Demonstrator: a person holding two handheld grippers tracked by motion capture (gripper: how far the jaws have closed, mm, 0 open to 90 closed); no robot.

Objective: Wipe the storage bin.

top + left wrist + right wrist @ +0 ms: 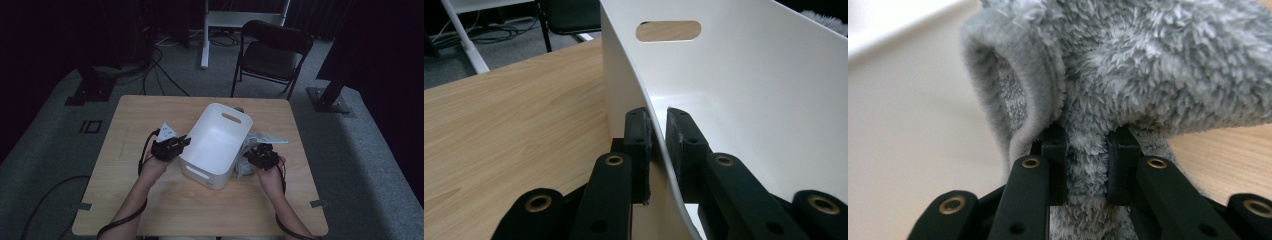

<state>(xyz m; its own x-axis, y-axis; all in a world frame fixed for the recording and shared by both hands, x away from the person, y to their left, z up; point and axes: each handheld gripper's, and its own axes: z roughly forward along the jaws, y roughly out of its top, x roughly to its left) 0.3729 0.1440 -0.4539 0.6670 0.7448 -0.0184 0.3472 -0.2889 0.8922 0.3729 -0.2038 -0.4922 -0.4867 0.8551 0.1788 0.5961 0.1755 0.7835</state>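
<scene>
The high view looks forward and down over the whole worktop (165, 200). Each gripper view rides close behind its own jaws; the left one shares the white bin (744, 85) with the high view (220, 131).

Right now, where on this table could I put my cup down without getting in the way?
The wooden table is bare left of the left tongs, and along its near edge between the forearms. It is crowded around the white plastic bin, and at its right side, where the right tongs pinch a grey fluffy cloth.
</scene>
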